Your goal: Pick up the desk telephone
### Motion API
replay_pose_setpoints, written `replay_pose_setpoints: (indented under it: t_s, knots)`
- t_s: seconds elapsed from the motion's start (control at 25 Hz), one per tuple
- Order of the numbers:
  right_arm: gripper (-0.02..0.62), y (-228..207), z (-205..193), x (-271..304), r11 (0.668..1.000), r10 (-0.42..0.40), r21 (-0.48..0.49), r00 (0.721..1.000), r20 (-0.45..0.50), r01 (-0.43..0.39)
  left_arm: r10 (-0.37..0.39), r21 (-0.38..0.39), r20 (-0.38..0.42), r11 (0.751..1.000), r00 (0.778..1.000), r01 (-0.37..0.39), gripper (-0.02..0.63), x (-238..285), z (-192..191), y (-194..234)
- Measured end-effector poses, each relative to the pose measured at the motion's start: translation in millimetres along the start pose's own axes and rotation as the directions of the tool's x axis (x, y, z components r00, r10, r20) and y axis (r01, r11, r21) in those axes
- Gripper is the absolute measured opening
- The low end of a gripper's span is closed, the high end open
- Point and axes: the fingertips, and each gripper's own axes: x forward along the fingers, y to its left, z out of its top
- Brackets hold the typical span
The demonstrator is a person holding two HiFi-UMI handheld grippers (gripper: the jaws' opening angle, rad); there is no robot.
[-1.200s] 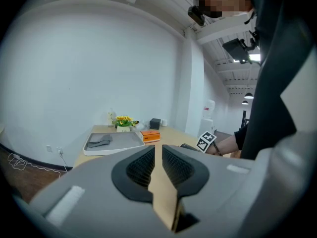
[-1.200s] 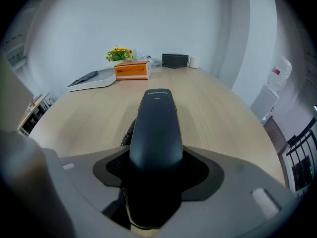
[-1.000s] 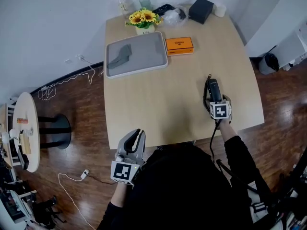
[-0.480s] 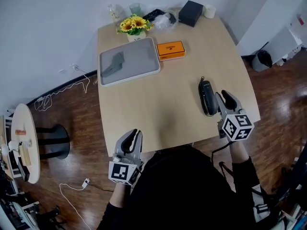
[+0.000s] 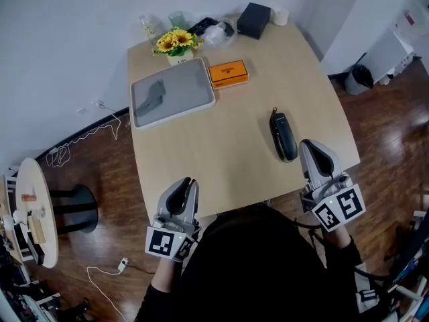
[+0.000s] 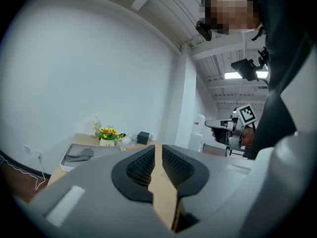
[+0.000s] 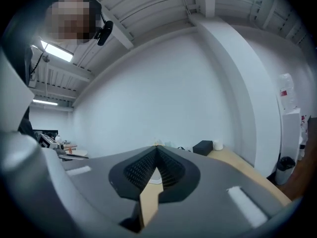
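Note:
The black telephone handset (image 5: 282, 135) lies flat on the wooden table (image 5: 228, 146), near its right edge, with nothing touching it. My right gripper (image 5: 307, 143) hangs just right of it and nearer to me, lifted clear of the table; its jaws have just been closing and now stand shut with nothing between them (image 7: 157, 148). My left gripper (image 5: 188, 182) hovers over the table's near edge, shut and empty (image 6: 157, 147). The left gripper view also catches the right gripper (image 6: 218, 124) held up level in the air.
At the back left of the table a grey tray (image 5: 201, 99) holds a grey cloth (image 5: 153, 94), with an orange box (image 5: 228, 73) beside it. Sunflowers (image 5: 175, 42), a black box (image 5: 254, 20) and a white cup (image 5: 279, 16) line the far edge. A round side table (image 5: 37, 200) stands left.
My right gripper let go of the handset, rose, drew back toward me and shut. The handset stayed on the table. My left gripper rose a little.

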Motion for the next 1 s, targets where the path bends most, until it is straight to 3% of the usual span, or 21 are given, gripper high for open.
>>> replay_pose_setpoints:
  t_s: [0.24,0.48,0.72,1.0]
  knots:
    - [0.0,2.9,12.8,-11.8,0.998,-0.01,-0.065,1.0,0.021,0.012,-0.041,0.034,0.067,0.999,0.997,0.039,0.028,5.6,32.8,-19.1]
    - [0.0,0.7,24.8,-25.7,0.996,-0.008,-0.089,1.0,0.03,0.01,-0.038,0.02,0.063,0.999,0.997,0.037,0.026,8.6,32.8,-34.5]
    - [0.0,4.0,41.8,-46.6,0.987,0.049,-0.154,0.998,0.049,-0.041,-0.036,0.041,0.078,0.999,0.996,0.033,0.026,15.5,43.9,-63.4]
    - [0.0,-18.0,31.6,-62.6,0.984,0.101,-0.15,0.994,0.034,-0.095,-0.003,0.062,0.045,0.998,0.999,0.0,0.026,29.8,32.9,-99.5]
